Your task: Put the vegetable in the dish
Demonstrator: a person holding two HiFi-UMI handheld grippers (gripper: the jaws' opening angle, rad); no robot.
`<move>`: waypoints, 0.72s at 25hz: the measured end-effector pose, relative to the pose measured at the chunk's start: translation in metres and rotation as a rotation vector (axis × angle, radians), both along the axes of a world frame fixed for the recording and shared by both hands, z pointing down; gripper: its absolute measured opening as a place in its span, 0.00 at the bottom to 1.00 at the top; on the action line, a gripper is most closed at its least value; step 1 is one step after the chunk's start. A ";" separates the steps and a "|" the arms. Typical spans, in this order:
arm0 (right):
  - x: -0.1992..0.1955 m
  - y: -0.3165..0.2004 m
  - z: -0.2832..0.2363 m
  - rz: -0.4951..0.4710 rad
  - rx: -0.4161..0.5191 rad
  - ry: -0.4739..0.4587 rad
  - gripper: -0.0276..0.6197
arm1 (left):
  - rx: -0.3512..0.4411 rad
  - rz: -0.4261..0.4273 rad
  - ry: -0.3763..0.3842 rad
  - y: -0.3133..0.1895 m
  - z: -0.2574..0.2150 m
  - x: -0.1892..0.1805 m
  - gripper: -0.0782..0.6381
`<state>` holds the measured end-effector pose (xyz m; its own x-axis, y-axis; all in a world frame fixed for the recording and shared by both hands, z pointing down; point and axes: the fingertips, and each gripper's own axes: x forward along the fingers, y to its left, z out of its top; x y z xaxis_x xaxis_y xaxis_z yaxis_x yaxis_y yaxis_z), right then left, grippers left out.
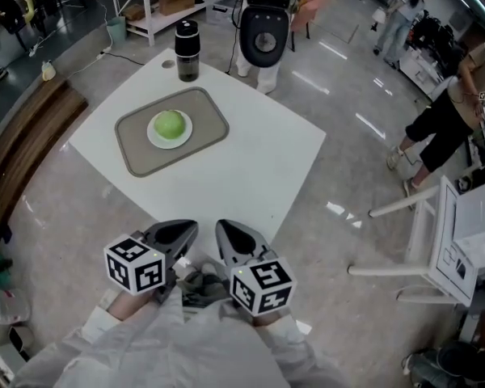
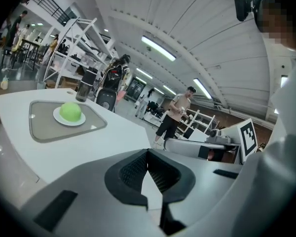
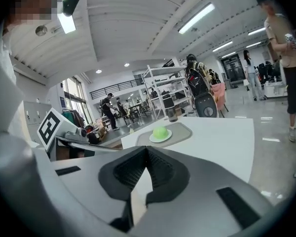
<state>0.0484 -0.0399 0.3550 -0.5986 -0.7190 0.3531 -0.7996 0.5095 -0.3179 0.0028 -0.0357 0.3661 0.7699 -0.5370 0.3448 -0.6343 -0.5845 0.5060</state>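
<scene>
A round green vegetable (image 1: 170, 124) lies on a small white dish (image 1: 183, 136), which stands on a grey tray (image 1: 206, 107) on the white table (image 1: 259, 160). The vegetable (image 2: 71, 111) also shows far off in the left gripper view, and the vegetable (image 3: 161, 132) in the right gripper view. My left gripper (image 1: 190, 227) and right gripper (image 1: 222, 227) hang side by side close to my body, at the table's near corner, well short of the tray. The left gripper (image 2: 148, 152) is shut and empty. So is the right gripper (image 3: 147, 150).
A black bottle (image 1: 187, 50) stands at the table's far corner. Behind it stands a black-and-white machine (image 1: 264, 35). A wooden bench (image 1: 24, 144) runs along the left. A white cart (image 1: 457, 241) and a person (image 1: 449, 115) are on the right.
</scene>
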 end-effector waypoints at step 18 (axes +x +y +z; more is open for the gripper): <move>-0.007 0.009 0.006 -0.022 -0.011 0.054 0.06 | -0.008 0.016 -0.026 0.009 0.004 0.001 0.12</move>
<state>0.0415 -0.0312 0.3606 -0.5939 -0.7019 0.3932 -0.8045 0.5238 -0.2801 0.0040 -0.0269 0.3704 0.7688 -0.5219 0.3695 -0.6383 -0.5904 0.4940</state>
